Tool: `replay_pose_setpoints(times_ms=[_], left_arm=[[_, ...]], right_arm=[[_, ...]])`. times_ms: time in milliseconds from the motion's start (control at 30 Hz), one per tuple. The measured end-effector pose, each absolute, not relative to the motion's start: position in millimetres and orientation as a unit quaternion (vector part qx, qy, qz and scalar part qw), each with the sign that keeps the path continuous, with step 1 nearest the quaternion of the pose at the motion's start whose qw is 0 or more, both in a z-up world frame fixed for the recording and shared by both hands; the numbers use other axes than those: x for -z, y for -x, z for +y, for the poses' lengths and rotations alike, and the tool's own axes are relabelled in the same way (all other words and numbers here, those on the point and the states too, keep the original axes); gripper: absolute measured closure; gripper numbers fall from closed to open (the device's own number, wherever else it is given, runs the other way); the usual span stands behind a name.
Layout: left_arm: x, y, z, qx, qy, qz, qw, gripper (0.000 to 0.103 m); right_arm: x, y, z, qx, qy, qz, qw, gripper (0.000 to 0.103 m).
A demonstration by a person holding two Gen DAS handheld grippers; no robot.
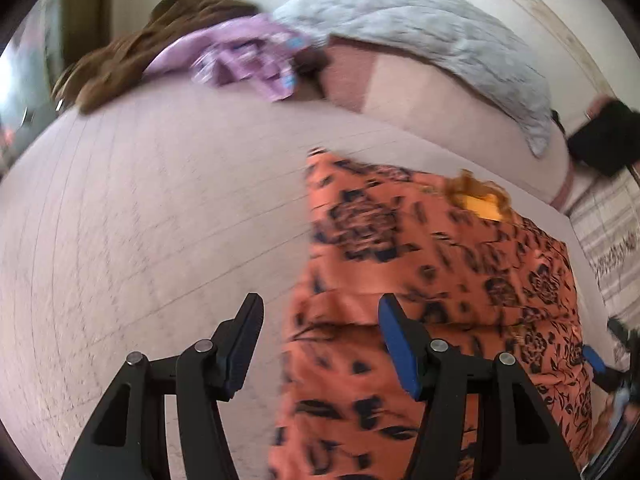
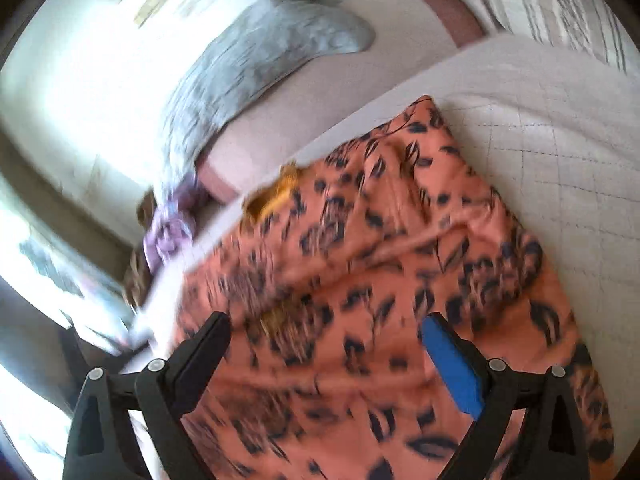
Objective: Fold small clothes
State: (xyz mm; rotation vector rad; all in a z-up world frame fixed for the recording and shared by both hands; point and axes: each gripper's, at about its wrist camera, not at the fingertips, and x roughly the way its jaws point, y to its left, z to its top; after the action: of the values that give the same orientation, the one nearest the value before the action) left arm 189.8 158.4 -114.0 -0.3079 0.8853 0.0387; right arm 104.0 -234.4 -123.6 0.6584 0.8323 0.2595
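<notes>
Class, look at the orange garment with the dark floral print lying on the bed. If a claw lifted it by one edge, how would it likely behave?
The orange garment would probably drape and sag rather than hold shape: it already lies in soft folds and ridges. It looks thin, so likely light for its size. Pushed across the quilted bedcover, it would more likely bunch up than slide flat.

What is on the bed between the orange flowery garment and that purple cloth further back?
Nothing but bare pale quilted bedcover. The left wrist view shows that stretch between the orange garment and the purple cloth.
</notes>
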Motion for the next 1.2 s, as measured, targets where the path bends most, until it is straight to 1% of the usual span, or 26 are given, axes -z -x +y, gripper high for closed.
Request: replay_pose_setpoints(times_ms=[33, 100, 200, 367, 433, 467, 500, 633, 700, 733, 767, 800, 867, 900, 967, 1000, 1033, 1067, 1100, 1133, 1167, 1200], left_arm=[[116.4, -188.1, 163.6, -0.02, 0.158, 0.427, 0.89, 0.042], [122.6, -184.6, 170.1, -0.019, 0.177, 0.426, 0.887, 0.042], [126.2, -178.9, 176.1, -0.016, 0.193, 0.423, 0.885, 0.042], [129.8, -173.5, 184.9, -0.015, 0.208, 0.422, 0.882, 0.042], [127.4, -170.9, 187.3, -0.017, 0.21, 0.419, 0.883, 0.042], [125.8, -169.2, 188.2, -0.015, 0.21, 0.414, 0.886, 0.042], [125.4, -168.6, 188.2, -0.015, 0.208, 0.411, 0.887, 0.042], [128.3, -172.4, 186.5, -0.017, 0.205, 0.42, 0.884, 0.042], [127.0, -173.8, 184.1, -0.017, 0.206, 0.419, 0.884, 0.042], [126.3, -174.6, 182.5, -0.015, 0.205, 0.418, 0.885, 0.042], [125.0, -176.1, 179.9, -0.013, 0.201, 0.418, 0.886, 0.042], [123.8, -177.7, 177.8, -0.013, 0.197, 0.418, 0.887, 0.042], [120.5, -181.0, 173.5, -0.01, 0.191, 0.414, 0.89, 0.042], [119.2, -182.0, 172.0, -0.01, 0.189, 0.413, 0.891, 0.042], [118.0, -183.8, 169.5, -0.008, 0.187, 0.41, 0.893, 0.042], [118.9, -186.2, 168.0, -0.01, 0.185, 0.412, 0.892, 0.042], [120.0, -188.4, 167.2, -0.011, 0.185, 0.416, 0.89, 0.042], [121.2, -191.4, 166.6, -0.01, 0.187, 0.421, 0.887, 0.042], [121.1, -194.2, 166.0, -0.008, 0.19, 0.424, 0.886, 0.042], [119.6, -195.2, 165.5, -0.007, 0.189, 0.422, 0.887, 0.042], [117.3, -196.7, 164.5, -0.005, 0.185, 0.416, 0.89, 0.04], [115.4, -200.0, 162.9, -0.004, 0.178, 0.411, 0.894, 0.04]], right_arm=[[125.3, -118.5, -241.4, -0.118, -0.342, 0.4, 0.842, 0.007], [130.2, -139.6, -248.7, -0.098, -0.374, 0.411, 0.826, 0.017], [144.8, -164.6, -252.0, -0.075, -0.429, 0.436, 0.788, 0.027], [164.0, -173.7, -251.3, -0.027, -0.488, 0.444, 0.751, 0.027], [161.5, -175.4, -249.9, -0.027, -0.492, 0.432, 0.755, 0.031], [160.2, -178.0, -252.3, -0.027, -0.491, 0.428, 0.758, 0.037], [156.1, -180.2, -250.5, -0.027, -0.485, 0.427, 0.763, 0.04], [159.8, -191.9, -243.2, -0.01, -0.448, 0.448, 0.774, 0.048], [169.3, -196.3, -244.9, 0.002, -0.448, 0.458, 0.768, 0.069], [169.3, -197.6, -244.3, 0.006, -0.443, 0.461, 0.769, 0.073], [167.1, -198.6, -243.3, 0.003, -0.437, 0.461, 0.772, 0.087], [161.4, -200.2, -240.9, -0.001, -0.421, 0.462, 0.781, 0.095], [140.9, -199.1, -232.6, 0.005, -0.365, 0.454, 0.813, 0.095], [123.2, -196.7, -227.3, 0.009, -0.318, 0.44, 0.84, 0.095], [96.7, -186.7, -217.5, 0.008, -0.258, 0.406, 0.877, 0.095], [96.3, -182.5, -217.6, 0.019, -0.244, 0.401, 0.883, 0.092], [106.5, -182.0, -219.4, 0.038, -0.228, 0.411, 0.882, 0.087], [124.5, -188.7, -220.7, 0.05, -0.215, 0.445, 0.868, 0.068], [143.0, -194.1, -225.5, 0.049, -0.222, 0.482, 0.846, 0.065], [156.2, -194.5, -231.6, 0.038, -0.247, 0.499, 0.83, 0.065], [152.2, -185.4, -239.6, 0.025, -0.269, 0.472, 0.839, 0.066], [146.4, -181.6, -241.9, 0.024, -0.27, 0.462, 0.844, 0.065]])
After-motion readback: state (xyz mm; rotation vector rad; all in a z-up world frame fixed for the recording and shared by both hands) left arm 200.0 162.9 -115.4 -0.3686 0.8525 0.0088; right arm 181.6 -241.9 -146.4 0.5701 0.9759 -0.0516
